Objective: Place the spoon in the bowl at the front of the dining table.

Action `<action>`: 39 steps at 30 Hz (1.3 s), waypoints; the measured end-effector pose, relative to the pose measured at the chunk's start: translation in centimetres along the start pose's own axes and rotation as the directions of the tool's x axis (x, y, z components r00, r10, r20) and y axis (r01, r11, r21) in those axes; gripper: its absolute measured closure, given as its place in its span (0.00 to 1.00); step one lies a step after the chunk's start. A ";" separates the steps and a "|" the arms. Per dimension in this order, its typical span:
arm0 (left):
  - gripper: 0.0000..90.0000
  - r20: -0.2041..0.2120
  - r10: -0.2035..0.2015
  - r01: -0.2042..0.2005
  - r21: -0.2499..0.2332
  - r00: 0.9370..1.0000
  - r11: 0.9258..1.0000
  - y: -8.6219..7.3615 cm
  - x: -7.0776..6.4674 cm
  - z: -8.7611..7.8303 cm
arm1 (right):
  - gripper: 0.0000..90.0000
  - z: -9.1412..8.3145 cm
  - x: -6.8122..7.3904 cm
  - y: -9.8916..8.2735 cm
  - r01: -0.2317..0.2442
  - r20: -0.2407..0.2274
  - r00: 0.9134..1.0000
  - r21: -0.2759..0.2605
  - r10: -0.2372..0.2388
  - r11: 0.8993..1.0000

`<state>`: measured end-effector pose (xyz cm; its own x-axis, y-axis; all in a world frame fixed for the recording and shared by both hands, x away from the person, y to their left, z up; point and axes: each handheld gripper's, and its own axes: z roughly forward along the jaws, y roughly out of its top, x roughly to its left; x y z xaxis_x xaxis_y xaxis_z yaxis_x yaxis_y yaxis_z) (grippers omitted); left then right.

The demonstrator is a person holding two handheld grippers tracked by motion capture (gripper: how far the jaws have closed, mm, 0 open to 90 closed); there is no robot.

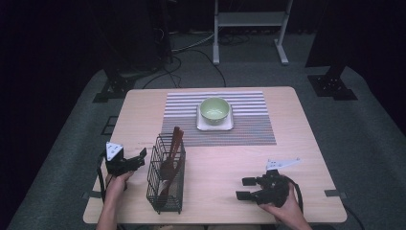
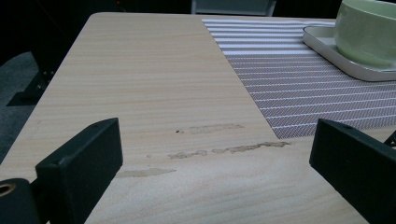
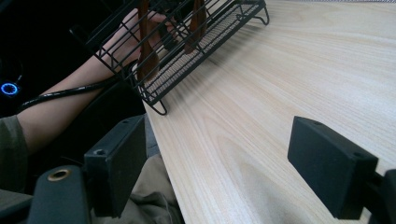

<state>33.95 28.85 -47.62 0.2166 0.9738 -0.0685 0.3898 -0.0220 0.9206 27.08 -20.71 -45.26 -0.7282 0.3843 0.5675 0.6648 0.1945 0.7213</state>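
Work had not visibly begun — left gripper [image 1: 142,154] and right gripper [image 1: 243,188] both stood released and empty, wooden utensils [image 1: 172,153] resting untouched in the wire basket [image 1: 165,199].

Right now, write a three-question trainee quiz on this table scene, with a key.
1. True or false: the green bowl stands on a white square plate.
2. What holds the wooden utensils? A) the bowl B) the black wire basket C) the striped placemat
3. How do the jaws of the left gripper and the right gripper stand, and is anything between them?

Key
1. True.
2. B.
3. Both stand open; nothing sits between them, only bare table shows beyond.
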 end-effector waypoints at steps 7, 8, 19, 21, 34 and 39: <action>0.02 0.000 0.003 -0.003 -0.005 1.000 1.000 0.0 0.0 -0.1 | 0.20 0.2 0.5 0.8 0.021 0.009 1.000 0.025 -0.021 0.999; 0.02 0.000 0.003 -0.003 -0.005 1.000 1.000 0.0 0.0 -0.1 | 0.20 0.2 0.5 0.9 0.024 0.012 1.000 0.027 -0.024 0.999; 0.02 -0.001 0.007 -0.007 -0.005 1.000 1.000 0.0 -0.1 -0.1 | 0.20 0.9 0.9 2.0 0.001 -0.017 1.000 0.045 -0.001 0.999; 0.02 -0.001 0.007 -0.007 -0.001 1.000 1.000 0.0 -0.1 0.0 | 0.20 1.2 1.1 2.1 0.006 -0.020 1.000 0.047 -0.005 0.999; 0.02 -0.001 0.005 -0.005 -0.008 1.000 1.000 0.0 0.0 -0.1 | 0.20 2.5 2.2 3.8 0.011 -0.045 0.999 0.102 -0.006 0.995; 0.02 -0.001 0.006 -0.006 -0.010 1.000 1.000 -0.1 -0.1 -0.1 | 0.20 3.1 2.6 4.4 0.013 -0.057 0.998 0.108 -0.007 0.994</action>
<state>33.80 28.83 -47.61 0.2179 0.9739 -0.0630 0.3793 -0.0251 0.9249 28.63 -16.06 -41.82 -0.7408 0.3313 0.5843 0.6697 0.2958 0.6812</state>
